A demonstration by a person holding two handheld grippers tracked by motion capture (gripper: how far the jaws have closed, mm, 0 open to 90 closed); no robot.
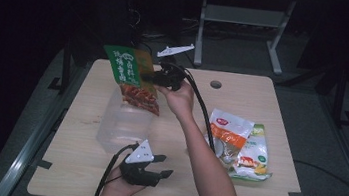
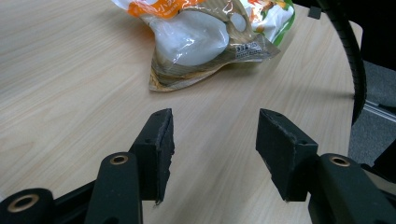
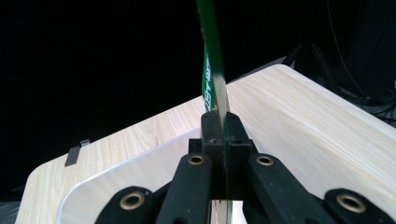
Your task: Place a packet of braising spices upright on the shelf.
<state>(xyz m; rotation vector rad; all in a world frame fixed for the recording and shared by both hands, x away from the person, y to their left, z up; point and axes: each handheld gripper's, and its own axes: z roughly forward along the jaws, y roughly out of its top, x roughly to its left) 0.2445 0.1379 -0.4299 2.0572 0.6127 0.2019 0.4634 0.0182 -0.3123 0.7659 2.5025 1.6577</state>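
Observation:
A green and red snack bag (image 1: 130, 75) hangs in the air over a clear plastic tub (image 1: 121, 124) at the table's left middle. My right gripper (image 1: 154, 78) is shut on the bag's edge; in the right gripper view the bag (image 3: 212, 70) stands edge-on between the closed jaws of that gripper (image 3: 220, 122). My left gripper (image 1: 163, 166) rests low near the front edge, open. In the left gripper view that gripper (image 2: 215, 135) holds nothing between its fingers and faces the packets (image 2: 201, 37).
Two more snack packets (image 1: 237, 143), one white and orange, one white and green, lie overlapping on the right of the wooden table (image 1: 272, 105). The right gripper's cable (image 1: 201, 106) trails along the forearm. A small hole (image 1: 216, 84) sits near the table's far edge.

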